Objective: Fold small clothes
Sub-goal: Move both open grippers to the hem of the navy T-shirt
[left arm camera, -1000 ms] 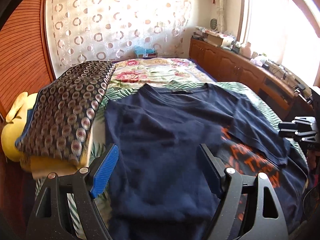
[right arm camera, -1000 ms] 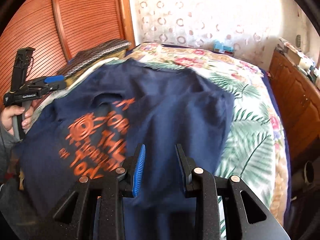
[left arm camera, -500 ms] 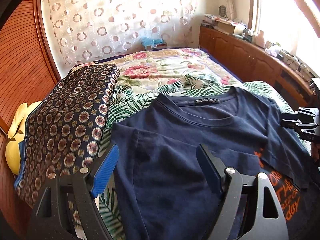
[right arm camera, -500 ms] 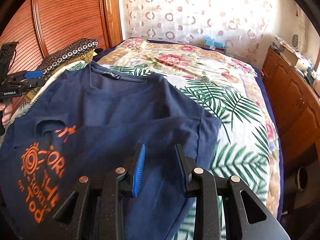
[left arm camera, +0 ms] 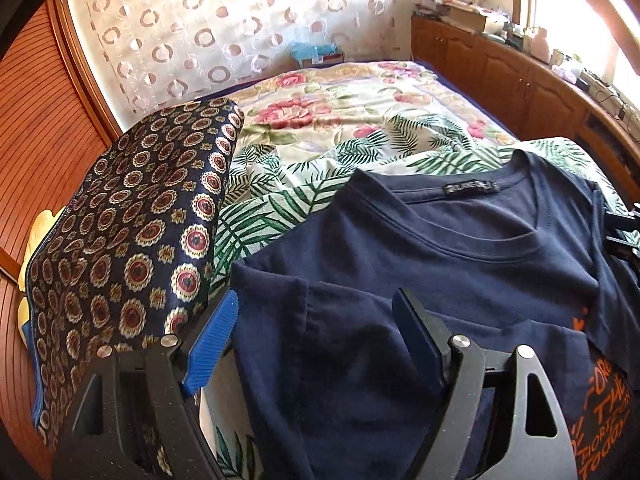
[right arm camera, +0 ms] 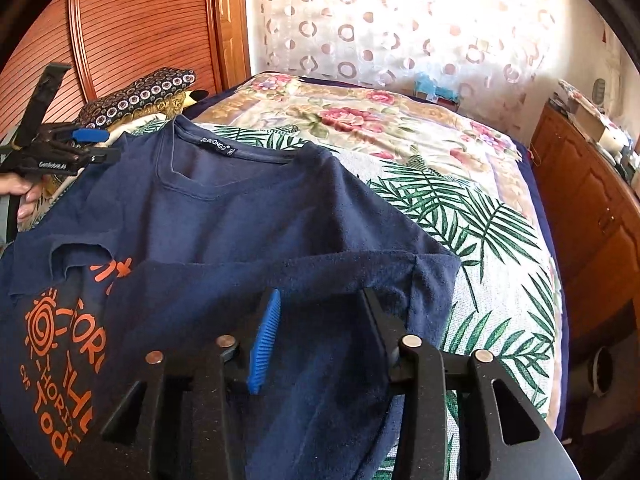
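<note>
1. Shirt status: navy T-shirt (right arm camera: 248, 216) is lying on the bed (right arm camera: 460, 184) over the palm-leaf bedspread, collar toward the curtain, label showing at the neck.
2. Folds so far: both sleeve sides are sitting turned in over the body. One flap is lying across the chest on the wardrobe side, the other is covering part of the orange print (right arm camera: 60, 344) on the opposite side. Edges are looking a bit uneven, not squared.
3. Left gripper (left arm camera: 316, 320): jaws are standing wide apart, hovering over the folded-in sleeve with nothing between the pads. Not gripping.
4. Right gripper (right arm camera: 320, 320): jaws have just been opening and are standing apart over the side flap; cloth is lying under them, not pinched.
5. Remaining, as I'm reading it: lengthwise folds are looking done or nearly so. Bottom-to-collar fold isn't showing yet; the hem is sitting out of frame, so I can't tell its state.
6. Patterned cushion (left arm camera: 128, 240) is sitting just beside the shirt's left edge, so that side is getting tight for the next move.
</note>
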